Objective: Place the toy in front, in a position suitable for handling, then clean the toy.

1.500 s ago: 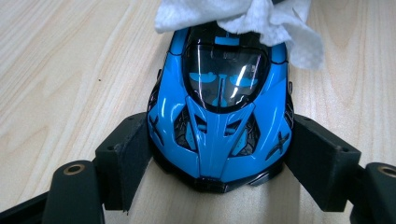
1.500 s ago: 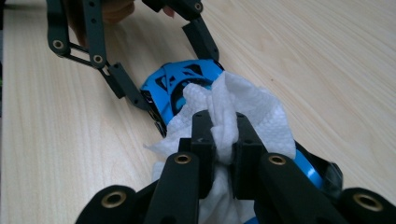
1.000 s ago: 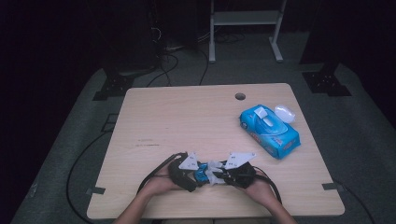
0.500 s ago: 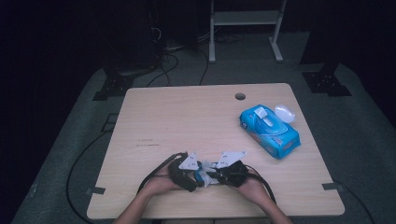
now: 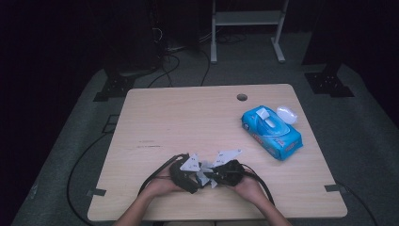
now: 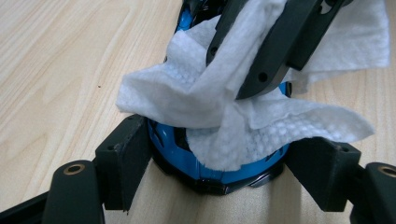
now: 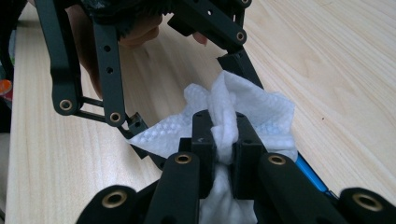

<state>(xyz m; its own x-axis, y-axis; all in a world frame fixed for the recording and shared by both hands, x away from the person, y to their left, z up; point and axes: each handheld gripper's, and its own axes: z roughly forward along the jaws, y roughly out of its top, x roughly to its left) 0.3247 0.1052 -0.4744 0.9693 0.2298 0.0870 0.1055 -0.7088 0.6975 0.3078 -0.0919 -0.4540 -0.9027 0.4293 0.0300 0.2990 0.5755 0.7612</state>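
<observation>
High view dim and underexposed: floor and background nearly black, table (image 5: 207, 122) evenly lit from above, shadows faint, detail soft and low-res. Both gripper views bright, no glare; white wipe (image 6: 210, 102) close to blown out, nearest jaw parts soft, wood grain sharp, slight wide-angle stretch at edges
</observation>
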